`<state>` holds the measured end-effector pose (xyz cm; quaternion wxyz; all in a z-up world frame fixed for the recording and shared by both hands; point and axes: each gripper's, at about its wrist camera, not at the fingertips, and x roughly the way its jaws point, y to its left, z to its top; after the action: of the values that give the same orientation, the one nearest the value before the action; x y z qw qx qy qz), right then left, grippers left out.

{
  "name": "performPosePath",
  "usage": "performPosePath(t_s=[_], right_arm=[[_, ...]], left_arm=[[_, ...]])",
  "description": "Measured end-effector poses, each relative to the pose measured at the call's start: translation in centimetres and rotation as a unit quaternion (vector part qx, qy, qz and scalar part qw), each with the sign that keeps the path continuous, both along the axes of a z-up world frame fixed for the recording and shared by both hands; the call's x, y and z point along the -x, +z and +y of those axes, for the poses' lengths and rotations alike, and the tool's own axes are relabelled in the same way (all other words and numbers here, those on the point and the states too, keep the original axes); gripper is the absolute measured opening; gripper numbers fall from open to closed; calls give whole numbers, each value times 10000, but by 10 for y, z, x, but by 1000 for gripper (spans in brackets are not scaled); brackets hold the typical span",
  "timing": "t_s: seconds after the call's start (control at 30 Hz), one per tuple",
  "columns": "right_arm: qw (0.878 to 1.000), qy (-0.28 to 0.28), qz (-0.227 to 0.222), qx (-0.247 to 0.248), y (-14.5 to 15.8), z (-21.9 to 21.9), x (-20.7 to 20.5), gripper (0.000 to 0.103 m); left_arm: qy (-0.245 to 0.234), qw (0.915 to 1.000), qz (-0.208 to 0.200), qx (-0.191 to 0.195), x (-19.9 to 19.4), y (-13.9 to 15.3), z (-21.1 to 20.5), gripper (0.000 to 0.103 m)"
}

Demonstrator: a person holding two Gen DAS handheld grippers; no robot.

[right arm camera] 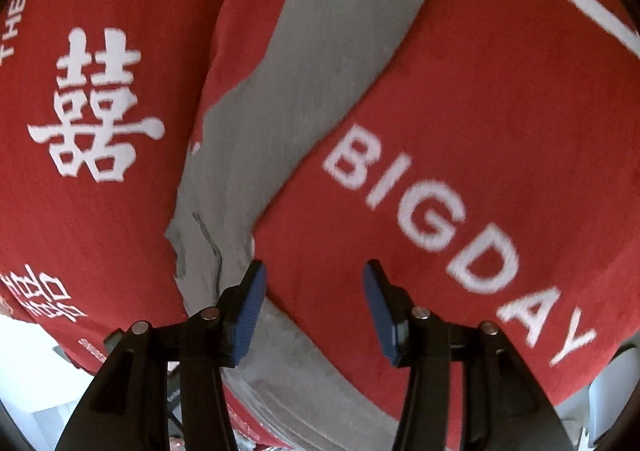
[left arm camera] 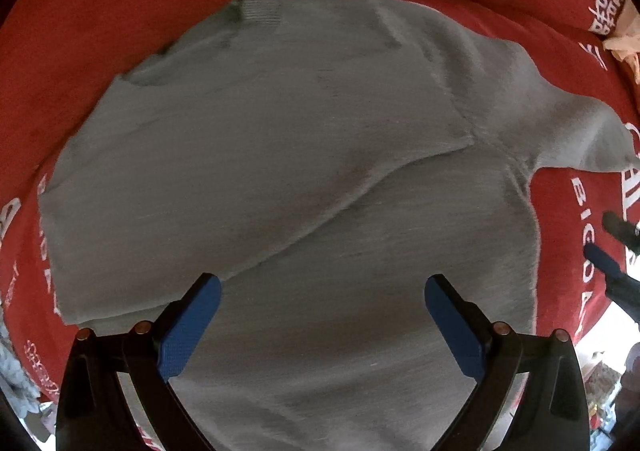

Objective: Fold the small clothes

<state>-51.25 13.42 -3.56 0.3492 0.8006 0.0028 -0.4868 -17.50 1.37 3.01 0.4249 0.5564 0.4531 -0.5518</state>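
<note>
A small grey knit sweater (left arm camera: 304, 139) lies on the red cloth (left arm camera: 100, 11) with one sleeve folded across its body. My left gripper (left arm camera: 322, 287) is open and empty, hovering over the sweater's near half. In the right wrist view the other grey sleeve (right arm camera: 280, 123) runs diagonally across the red cloth (right arm camera: 480, 111). My right gripper (right arm camera: 314, 271) is open and empty, its left finger beside the sleeve's edge. The right gripper's blue fingertips (left arm camera: 604, 255) also show at the right edge of the left wrist view.
The red cloth carries white printed characters (right arm camera: 96, 107) and the words BIG DAY (right arm camera: 440, 219). A beige item (left arm camera: 624, 35) sits at the far right edge. The cloth's edge drops off at the lower corners, with clutter (left arm camera: 600, 371) beyond.
</note>
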Motion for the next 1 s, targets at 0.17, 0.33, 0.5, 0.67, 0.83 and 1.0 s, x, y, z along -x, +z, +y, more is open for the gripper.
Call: performPosePath(t_s=[0.17, 0.33, 0.5, 0.67, 0.83, 1.0], right_arm=[[9993, -332, 101, 152, -1, 2, 34, 56], [9951, -935, 190, 256, -9, 7, 69, 57], [9854, -1625, 270, 426, -13, 12, 104, 57], [9842, -1677, 307, 478, -20, 2, 124, 58], [9839, -1636, 298, 652, -25, -13, 128, 59], [9770, -1912, 111, 938, -30, -20, 129, 61]], left_arm=[[-111, 9999, 50, 2, 21, 1, 0, 102], [-138, 9999, 47, 41, 33, 1, -6, 102], [-108, 9999, 51, 72, 47, -1, -12, 102], [-57, 9999, 10, 161, 62, 1, -14, 102], [2, 9999, 23, 153, 65, -3, -25, 102], [20, 9998, 26, 182, 68, -6, -35, 102]])
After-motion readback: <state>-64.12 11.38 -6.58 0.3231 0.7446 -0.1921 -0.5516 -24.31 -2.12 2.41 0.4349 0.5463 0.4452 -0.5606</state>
